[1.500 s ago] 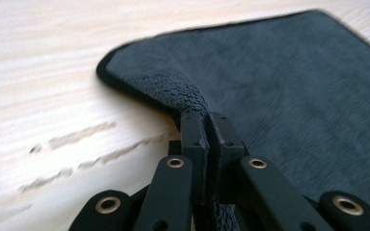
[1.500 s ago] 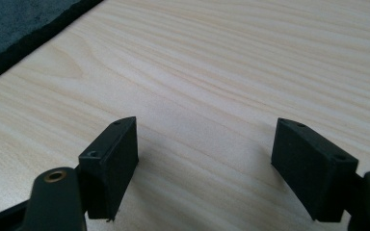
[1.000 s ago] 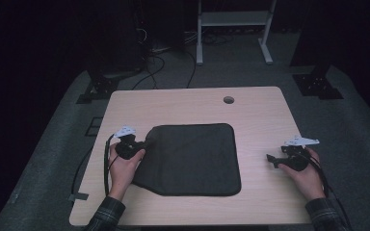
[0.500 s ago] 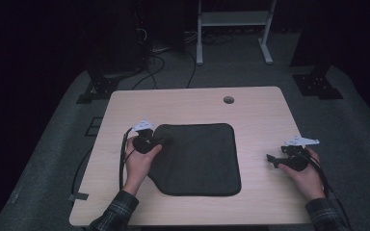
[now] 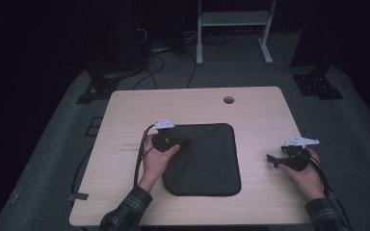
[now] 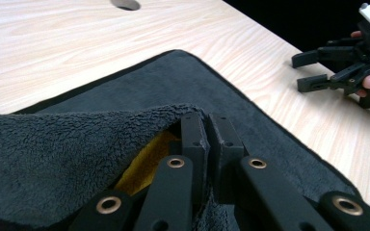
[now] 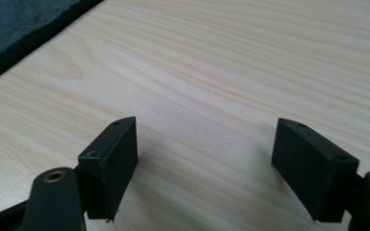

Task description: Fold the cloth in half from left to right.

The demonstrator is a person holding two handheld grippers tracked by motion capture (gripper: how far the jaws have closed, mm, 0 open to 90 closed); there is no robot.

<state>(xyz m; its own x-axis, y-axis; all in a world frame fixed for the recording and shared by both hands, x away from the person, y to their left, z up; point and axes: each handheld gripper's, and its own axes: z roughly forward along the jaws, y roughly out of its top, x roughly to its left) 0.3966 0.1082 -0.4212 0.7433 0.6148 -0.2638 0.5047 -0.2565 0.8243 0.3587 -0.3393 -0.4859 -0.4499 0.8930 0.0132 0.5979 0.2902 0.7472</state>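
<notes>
Left gripper (image 5: 179, 142): pinching with jaws fully closed on the left edge of the dark grey cloth (image 5: 207, 161), holding that edge raised and turned over toward the cloth's middle; in the left gripper view (image 6: 209, 126), biting into the fleecy fold with a patch of yellow underside (image 6: 147, 166) peeking out beneath. Right gripper (image 5: 271, 160): resting low over bare wood well right of the cloth, jaws standing wide apart, holding nothing (image 7: 204, 161). Cloth: lying flat near the centre of the light wooden table (image 5: 197, 103), nearer the person's edge, rounded corners, black bound border running all round. Handling, judged: behaving as light, soft and limp, draping rather than keeping shape, sagging away from any single grip point; plush pile giving good friction, so unlikely to be slipping out of a firm pinch; nothing fragile about it. Taking hold, judged: gripping best at the bound border or a corner, where the stitched edge is offering a firmer ridge; pairing a second pinch on the same side for keeping a fold straight. Markings: showing no brand, tag or label on the cloth; bearing faint dark marks on the tabletop (image 5: 127, 148) left of the cloth, too small for reading. Also noting a round cable hole (image 5: 228, 100) near the table's far edge.
</notes>
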